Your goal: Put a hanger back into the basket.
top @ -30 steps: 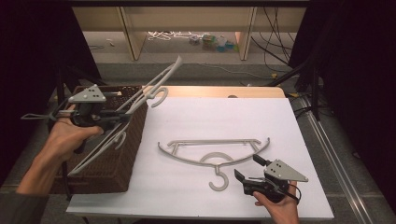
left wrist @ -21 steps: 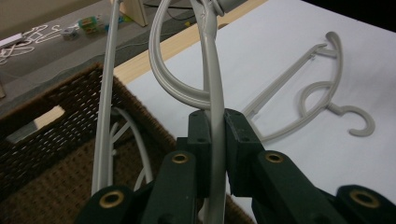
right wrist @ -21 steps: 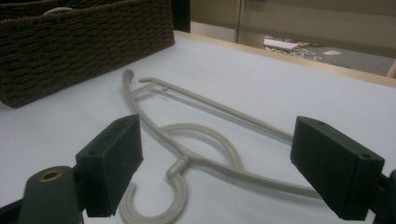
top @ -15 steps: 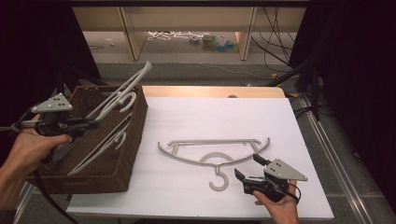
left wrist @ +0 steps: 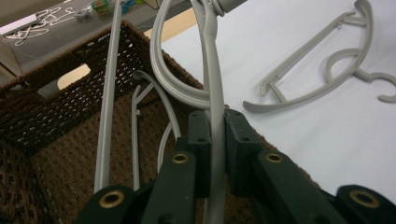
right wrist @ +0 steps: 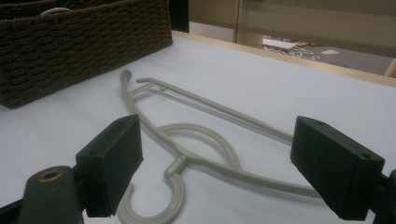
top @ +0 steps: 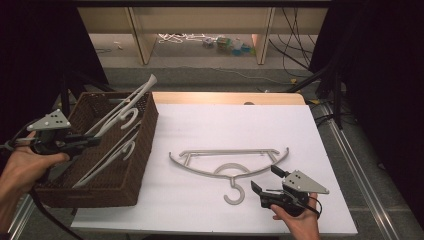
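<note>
I am moving grey hangers from the white table (top: pixel 310 150) into a brown basket (top: pixel 130 185); by my judgement the job is well along but unfinished; one hanger already lies inside the basket, a second (left wrist: pixel 212 84) is in my grip over it, and a third (top: pixel 230 165) waits flat on the table. My left gripper (left wrist: pixel 212 140) has its jaws pressed together on the second hanger's thin bar; the bar runs up between my fingertips (left wrist: pixel 198 135), its hook curving just beyond them, the basket floor below. My right gripper (right wrist: pixel 215 172) rests low on the table, jaws spread wide and holding nothing; the third hanger's hook lies between and just ahead of my fingertips (right wrist: pixel 116 149), not touching them.
</note>
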Demonstrator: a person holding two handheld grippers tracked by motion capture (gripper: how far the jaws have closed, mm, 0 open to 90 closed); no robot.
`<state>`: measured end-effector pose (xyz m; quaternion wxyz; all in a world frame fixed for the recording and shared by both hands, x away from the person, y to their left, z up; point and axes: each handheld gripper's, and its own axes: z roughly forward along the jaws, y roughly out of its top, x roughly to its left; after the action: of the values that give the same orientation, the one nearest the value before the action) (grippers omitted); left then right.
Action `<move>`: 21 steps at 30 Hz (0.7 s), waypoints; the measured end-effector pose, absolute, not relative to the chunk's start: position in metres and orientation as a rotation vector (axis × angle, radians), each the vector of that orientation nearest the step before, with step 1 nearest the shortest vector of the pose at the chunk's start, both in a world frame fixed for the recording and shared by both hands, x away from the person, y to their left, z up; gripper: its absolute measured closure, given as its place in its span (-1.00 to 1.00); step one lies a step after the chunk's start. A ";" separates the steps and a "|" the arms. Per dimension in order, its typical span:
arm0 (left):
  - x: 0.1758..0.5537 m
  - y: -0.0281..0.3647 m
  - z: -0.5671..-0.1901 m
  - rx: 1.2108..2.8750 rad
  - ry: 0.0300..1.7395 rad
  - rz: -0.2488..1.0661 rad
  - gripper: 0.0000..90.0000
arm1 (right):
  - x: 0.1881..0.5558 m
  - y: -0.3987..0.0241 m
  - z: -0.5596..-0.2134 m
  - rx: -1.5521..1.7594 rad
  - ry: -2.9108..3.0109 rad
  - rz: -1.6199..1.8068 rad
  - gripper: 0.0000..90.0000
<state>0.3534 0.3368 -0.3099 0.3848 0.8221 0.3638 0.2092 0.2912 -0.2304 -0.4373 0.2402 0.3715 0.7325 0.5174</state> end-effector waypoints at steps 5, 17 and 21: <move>0.352 0.344 -0.314 2.113 0.949 0.538 0.82 | 0.291 -0.230 -0.437 1.016 2.009 1.410 -0.61; 0.352 0.366 -0.334 2.158 0.960 0.527 0.82 | 0.291 -0.230 -0.438 1.019 2.017 1.407 -0.61; 0.351 0.374 -0.339 2.236 0.951 0.533 0.82 | 0.291 -0.229 -0.438 1.018 2.003 1.413 -0.61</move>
<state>0.3514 0.3744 -0.3392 0.3215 0.8512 0.3619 0.2029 0.2909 -0.2293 -0.4385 0.2414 0.3721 0.7323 0.5166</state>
